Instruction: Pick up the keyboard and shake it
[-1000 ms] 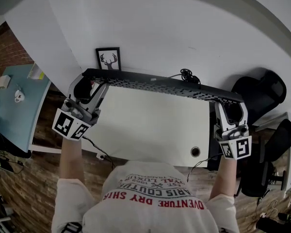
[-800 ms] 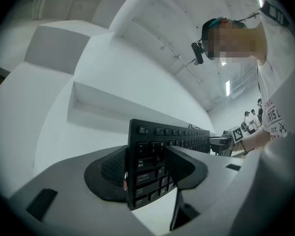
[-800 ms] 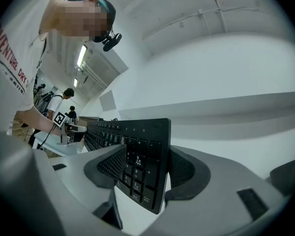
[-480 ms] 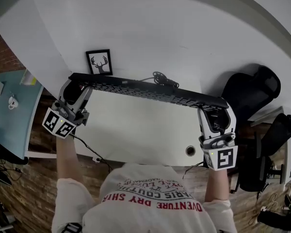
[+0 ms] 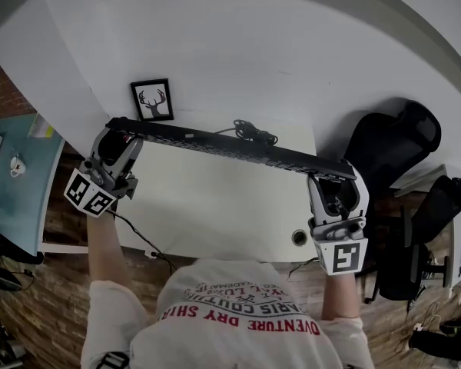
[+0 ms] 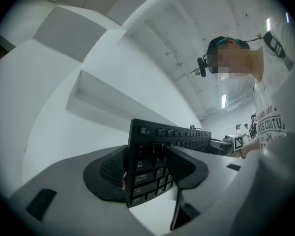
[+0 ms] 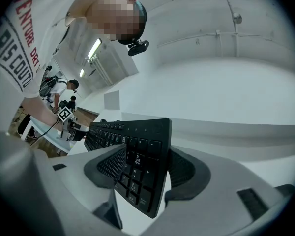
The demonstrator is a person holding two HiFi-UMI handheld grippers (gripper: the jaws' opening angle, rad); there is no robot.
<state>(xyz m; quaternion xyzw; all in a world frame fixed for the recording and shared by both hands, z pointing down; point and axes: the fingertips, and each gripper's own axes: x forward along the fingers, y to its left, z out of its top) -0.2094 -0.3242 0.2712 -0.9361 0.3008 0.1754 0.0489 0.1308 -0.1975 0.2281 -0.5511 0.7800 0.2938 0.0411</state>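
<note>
A long black keyboard (image 5: 215, 141) hangs in the air above the white desk (image 5: 215, 198), turned nearly edge-on to the head view. My left gripper (image 5: 117, 133) grips its left end; its jaws have just been opening a little, with the keyboard's end still between the pads and touching both. In the left gripper view the keys (image 6: 152, 141) face the right pad. My right gripper (image 5: 334, 179) clamps the other end, where the number-pad keys (image 7: 137, 166) sit between its pads. The keyboard's cable (image 5: 253, 134) lies coiled behind it.
A framed deer picture (image 5: 153, 100) stands on the desk at the back left by the wall. A cable hole (image 5: 298, 237) is near the desk's front right. A black office chair (image 5: 399, 144) stands to the right, a blue table (image 5: 8, 183) to the left.
Both grippers and the keyboard have shifted left in the head view. The keyboard has rolled further on edge and now shows thinner. The right gripper has come lower in the picture.
</note>
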